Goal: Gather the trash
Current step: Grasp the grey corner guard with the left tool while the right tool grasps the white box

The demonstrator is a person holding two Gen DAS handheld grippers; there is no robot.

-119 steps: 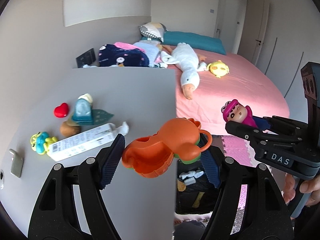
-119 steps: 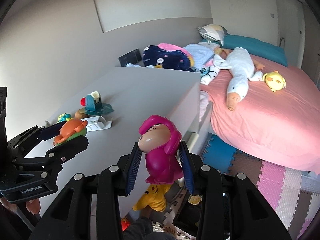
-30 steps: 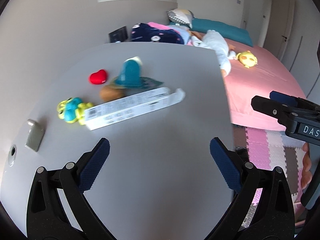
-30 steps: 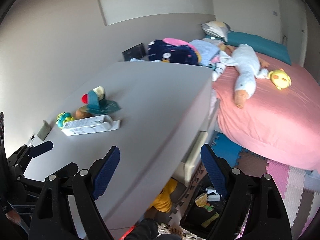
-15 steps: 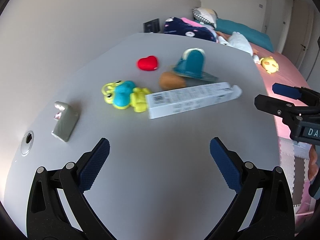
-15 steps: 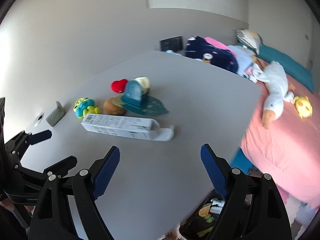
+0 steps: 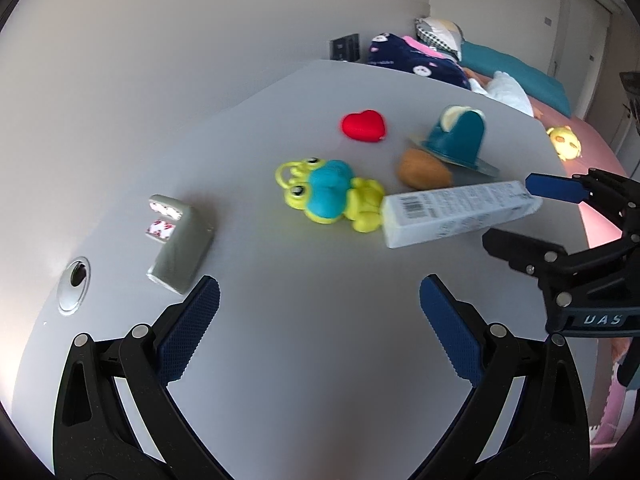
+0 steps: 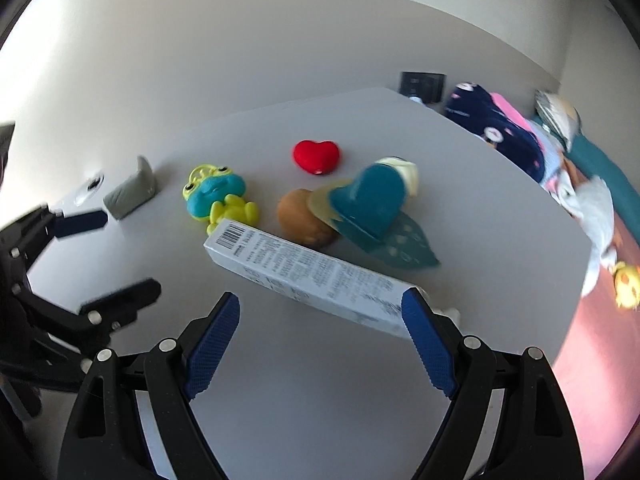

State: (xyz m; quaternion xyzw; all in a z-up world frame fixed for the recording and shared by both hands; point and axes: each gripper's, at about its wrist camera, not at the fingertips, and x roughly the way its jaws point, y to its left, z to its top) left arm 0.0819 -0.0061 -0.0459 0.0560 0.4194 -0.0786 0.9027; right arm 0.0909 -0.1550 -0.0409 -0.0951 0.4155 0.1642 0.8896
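A long white carton (image 8: 308, 276) with a barcode lies on the grey table (image 8: 328, 400); it also shows in the left wrist view (image 7: 456, 212). My right gripper (image 8: 320, 344) is open and empty, its jaws just in front of the carton. My left gripper (image 7: 318, 332) is open and empty over bare table, short of a green-and-blue frog toy (image 7: 328, 196). The frog (image 8: 216, 196), a red heart (image 8: 316, 156), a brown lump (image 8: 304, 216) and a teal hat-shaped toy (image 8: 372, 204) lie behind the carton.
A small grey block (image 7: 180, 248) and a round cable grommet (image 7: 74, 280) sit at the table's left. A pink bed (image 8: 600, 280) with soft toys lies to the right past the table edge. The right gripper shows in the left wrist view (image 7: 560, 216).
Both grippers, which held toys four seconds ago, are now open and empty. Both have swung left over the table and moved closer to the carton and toys.
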